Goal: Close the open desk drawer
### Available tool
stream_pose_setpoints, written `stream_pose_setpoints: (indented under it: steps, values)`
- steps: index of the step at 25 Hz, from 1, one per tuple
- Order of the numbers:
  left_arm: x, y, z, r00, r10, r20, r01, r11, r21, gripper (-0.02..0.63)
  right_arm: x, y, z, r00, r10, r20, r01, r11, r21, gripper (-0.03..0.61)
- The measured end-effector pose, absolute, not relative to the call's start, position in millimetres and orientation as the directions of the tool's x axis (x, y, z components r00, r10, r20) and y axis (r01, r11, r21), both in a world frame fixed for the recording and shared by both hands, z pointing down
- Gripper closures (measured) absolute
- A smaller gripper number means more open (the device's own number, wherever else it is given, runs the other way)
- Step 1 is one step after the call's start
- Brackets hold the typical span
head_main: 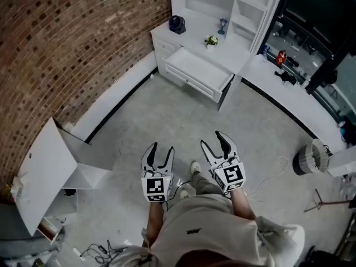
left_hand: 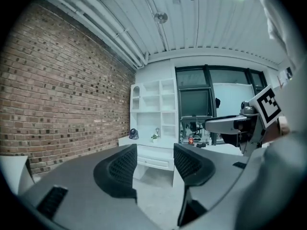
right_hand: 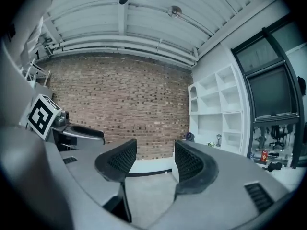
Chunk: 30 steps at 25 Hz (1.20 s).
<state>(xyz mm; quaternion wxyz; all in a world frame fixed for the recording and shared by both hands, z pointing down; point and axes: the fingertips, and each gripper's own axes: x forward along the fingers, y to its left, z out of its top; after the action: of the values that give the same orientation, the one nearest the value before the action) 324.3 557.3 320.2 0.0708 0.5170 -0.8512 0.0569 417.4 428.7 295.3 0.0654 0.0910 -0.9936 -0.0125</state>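
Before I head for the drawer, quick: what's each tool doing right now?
Left tool: open, nothing between its jaws.
Right tool: open, holding nothing.

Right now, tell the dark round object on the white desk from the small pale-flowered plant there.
The dark round object is almost black and bulky; the small pale-flowered plant is green-white and slighter. The dark object sits at the desk end nearest the red brick wall; the plant stands behind the open white drawer. Both rest on the desk top.
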Motion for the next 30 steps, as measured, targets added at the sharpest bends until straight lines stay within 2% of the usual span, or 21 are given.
stream_pose_setpoints:
  steps: [4, 16, 30]
  values:
    - [305.6, 542.0, 322.3, -0.462, -0.867, 0.186, -0.884, 0.467, -0.022, 0.364, 397.7, 413.2, 301.0, -0.98, -0.168, 0.106, -0.165, 0.986, 0.036, 0.344]
    - [240.4, 466.1, 324.4, -0.502, -0.842, 0.197, -0.862, 0.505, -0.034, 0.367, 326.9, 337.1, 310.2, -0.977, -0.129, 0.17, -0.134, 0.991, -0.017, 0.344]
    - [192.0, 393.7, 330.4, -0.562, -0.789, 0.248, -0.822, 0.565, -0.065, 0.373, 269.1, 257.7, 317.0, -0.988, -0.047, 0.148, -0.057, 0.996, -0.063, 0.344]
